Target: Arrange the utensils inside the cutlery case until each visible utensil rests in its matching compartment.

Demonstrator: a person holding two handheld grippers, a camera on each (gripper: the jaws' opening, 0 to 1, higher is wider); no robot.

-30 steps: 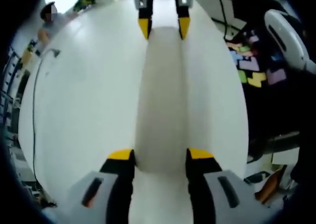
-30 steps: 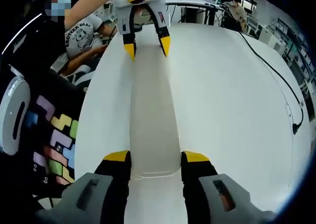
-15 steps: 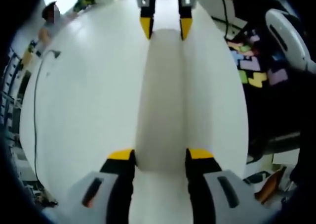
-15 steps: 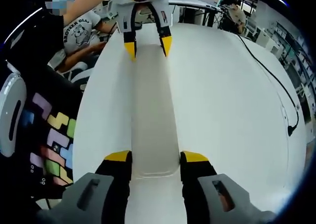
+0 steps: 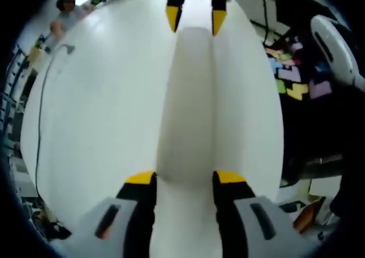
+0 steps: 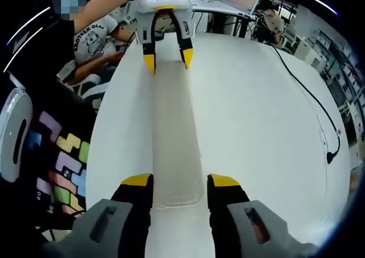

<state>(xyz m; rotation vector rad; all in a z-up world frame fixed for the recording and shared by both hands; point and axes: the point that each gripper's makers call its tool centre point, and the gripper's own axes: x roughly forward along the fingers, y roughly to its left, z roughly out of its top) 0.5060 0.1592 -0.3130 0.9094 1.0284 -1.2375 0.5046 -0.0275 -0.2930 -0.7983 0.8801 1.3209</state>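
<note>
- The long white cutlery case (image 6: 173,138) lies on the white table (image 6: 256,115), stretched between the two grippers. It looks closed; no forks or spoons can be seen.
- The right gripper (image 6: 174,185) pinches one end of the case, a jaw on each side.
- The left gripper (image 5: 183,181) pinches the other end the same way. It also shows at the top of the right gripper view.
- I think the step now is holding the case at both ends, maybe to move or open it.
- To do it well, keep both ends level and move both hands together, so the case does not twist or slip.
- Keep it over the table, away from the edge by the colourful puzzle mat (image 6: 63,167).
</note>
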